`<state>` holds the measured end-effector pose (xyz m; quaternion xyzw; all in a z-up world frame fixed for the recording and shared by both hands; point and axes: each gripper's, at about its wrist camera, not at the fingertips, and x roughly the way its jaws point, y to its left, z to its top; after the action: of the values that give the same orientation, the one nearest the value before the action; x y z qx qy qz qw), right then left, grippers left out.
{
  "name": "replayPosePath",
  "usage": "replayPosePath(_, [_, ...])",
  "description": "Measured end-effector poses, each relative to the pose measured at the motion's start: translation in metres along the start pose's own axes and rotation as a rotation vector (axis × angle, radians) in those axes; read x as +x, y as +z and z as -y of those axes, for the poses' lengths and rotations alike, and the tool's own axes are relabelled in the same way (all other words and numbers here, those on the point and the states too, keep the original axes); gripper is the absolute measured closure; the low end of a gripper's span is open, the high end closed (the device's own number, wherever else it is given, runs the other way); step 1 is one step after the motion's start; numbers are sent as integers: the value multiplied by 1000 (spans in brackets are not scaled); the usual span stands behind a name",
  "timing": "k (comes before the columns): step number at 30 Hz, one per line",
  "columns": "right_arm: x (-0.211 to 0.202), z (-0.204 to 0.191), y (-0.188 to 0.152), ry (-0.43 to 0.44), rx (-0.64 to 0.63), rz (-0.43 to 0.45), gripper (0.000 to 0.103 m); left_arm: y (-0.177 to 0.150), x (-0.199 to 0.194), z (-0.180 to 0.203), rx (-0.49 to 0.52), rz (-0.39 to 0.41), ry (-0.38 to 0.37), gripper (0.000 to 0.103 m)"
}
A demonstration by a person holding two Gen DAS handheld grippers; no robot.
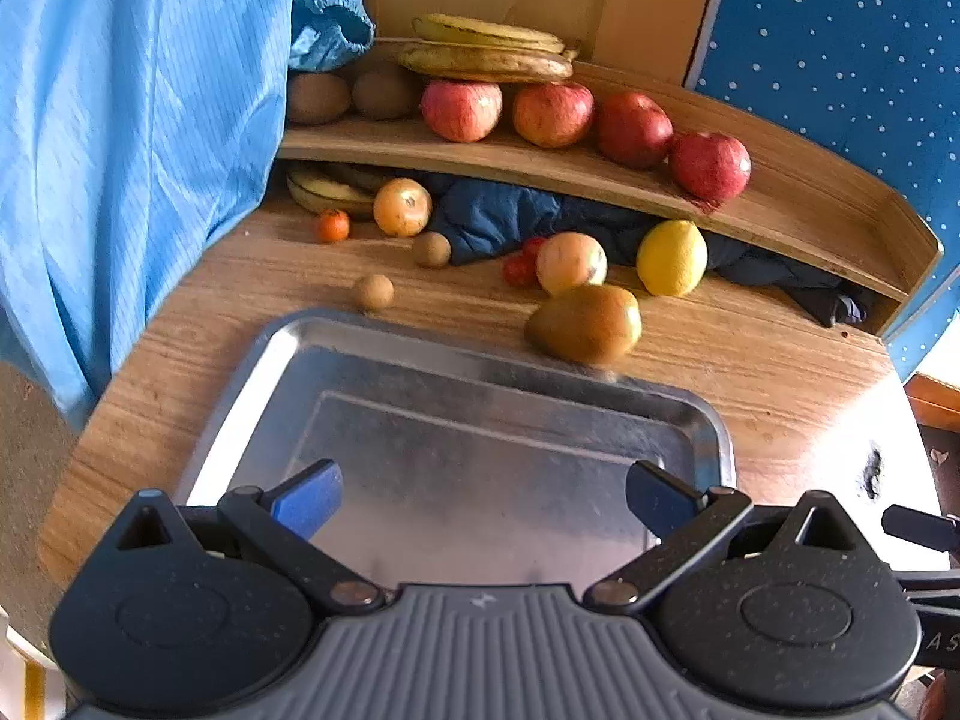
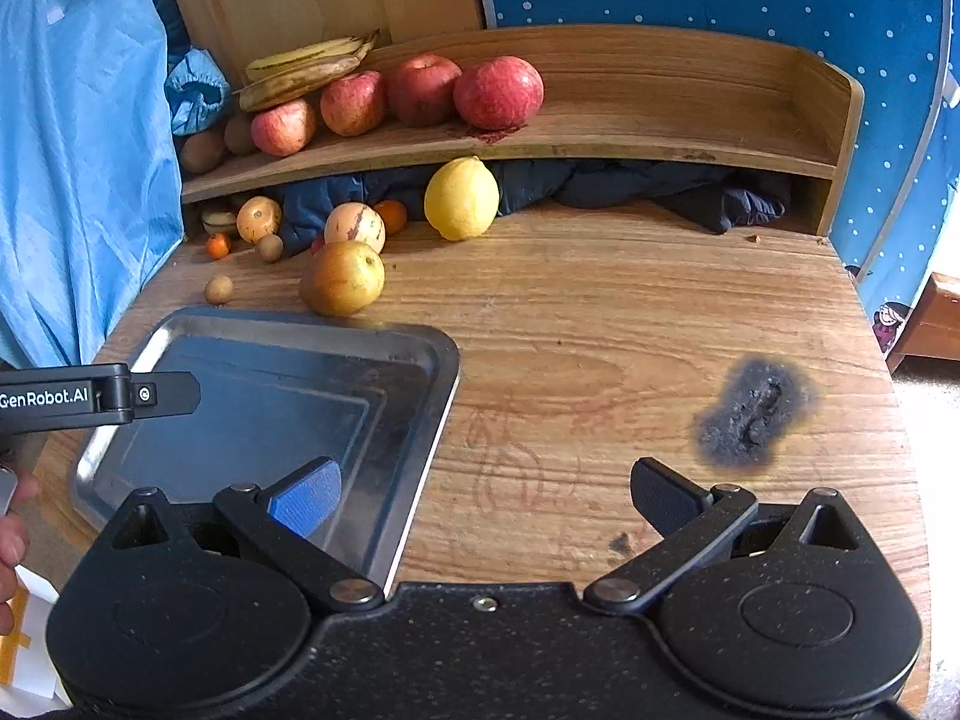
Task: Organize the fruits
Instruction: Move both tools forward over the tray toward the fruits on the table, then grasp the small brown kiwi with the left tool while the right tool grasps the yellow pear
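A bare metal tray (image 1: 360, 384) (image 2: 420, 360) lies on the wooden table. My left gripper (image 1: 483, 501) hangs open over the tray, holding nothing. My right gripper (image 2: 485, 498) is open over the tray's right edge and the bare table. Just behind the tray sits a yellow-brown pear (image 1: 585, 324) (image 2: 343, 277). Behind it lie a lemon (image 1: 672, 257) (image 2: 461, 198), two orange-pink round fruits (image 1: 571, 261) (image 1: 402, 207), small tangerines (image 1: 332, 225) and two small brown fruits (image 1: 373, 291) (image 1: 431, 249). The shelf holds red apples (image 1: 462, 109) (image 2: 498, 91), bananas (image 1: 483, 51) and kiwis (image 1: 318, 97).
A curved wooden shelf (image 1: 810, 222) (image 2: 690, 138) runs along the table's back, with dark blue cloth (image 1: 498, 216) (image 2: 690, 189) stuffed under it. Light blue fabric (image 1: 120, 150) hangs at the left. A burnt black mark (image 2: 753, 414) scars the table at the right. A hand (image 2: 12, 528) shows at the left edge.
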<state>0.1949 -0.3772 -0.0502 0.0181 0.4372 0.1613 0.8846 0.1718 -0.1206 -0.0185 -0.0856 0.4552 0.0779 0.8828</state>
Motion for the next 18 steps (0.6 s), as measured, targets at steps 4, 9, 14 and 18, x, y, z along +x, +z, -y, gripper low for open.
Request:
replayPosePath(4, [9,-9,10,-7,12,7,0,12,8,-12,16,-3,7,0])
replayPosePath(9, [21,-28,24,-6,12,6,0,32,19,-33,7,-8,5,0])
replayPosePath(14, [37,-49,37,-11,15,-2,0,49,33,-51,18,-22,0,0])
replayPosePath(18, [48,-63,45,-24,21,-17,0,61,47,-68,16,-53,-14,0])
